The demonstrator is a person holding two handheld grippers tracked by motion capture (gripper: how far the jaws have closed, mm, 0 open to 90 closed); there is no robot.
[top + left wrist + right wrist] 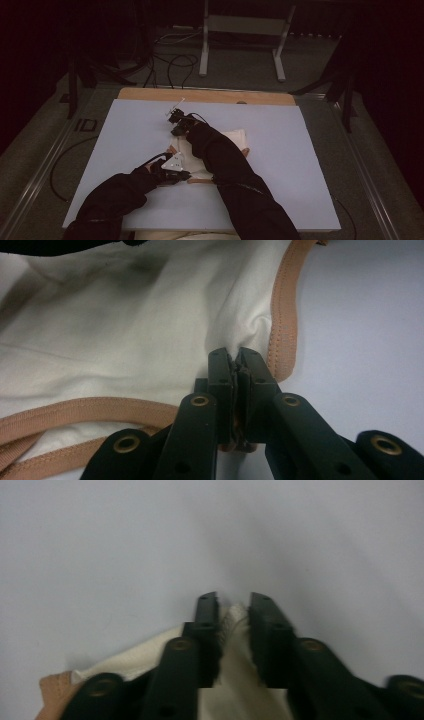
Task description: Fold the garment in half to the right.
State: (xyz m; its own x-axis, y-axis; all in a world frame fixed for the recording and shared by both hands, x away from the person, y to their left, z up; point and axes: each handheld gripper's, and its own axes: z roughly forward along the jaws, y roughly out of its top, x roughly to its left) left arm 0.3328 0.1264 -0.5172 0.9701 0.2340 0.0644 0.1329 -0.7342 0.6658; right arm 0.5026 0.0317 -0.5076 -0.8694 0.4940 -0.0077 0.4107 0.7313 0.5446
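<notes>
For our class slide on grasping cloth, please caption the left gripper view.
Left claw shut on a cream garment beside its tan trim, over the pale table.

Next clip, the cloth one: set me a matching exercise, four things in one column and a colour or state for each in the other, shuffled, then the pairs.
Things:
1. left gripper
2. right gripper
3. garment's edge trim
4. table mat

States or colours:
A. tan
B. pale blue, with the cream garment lying on it
C. jaws pressed together on a fold beside the trim
D. jaws a little apart, cream fabric between them, at the garment's far end

Pairs: 1-C, 2-D, 3-A, 4-B
</notes>
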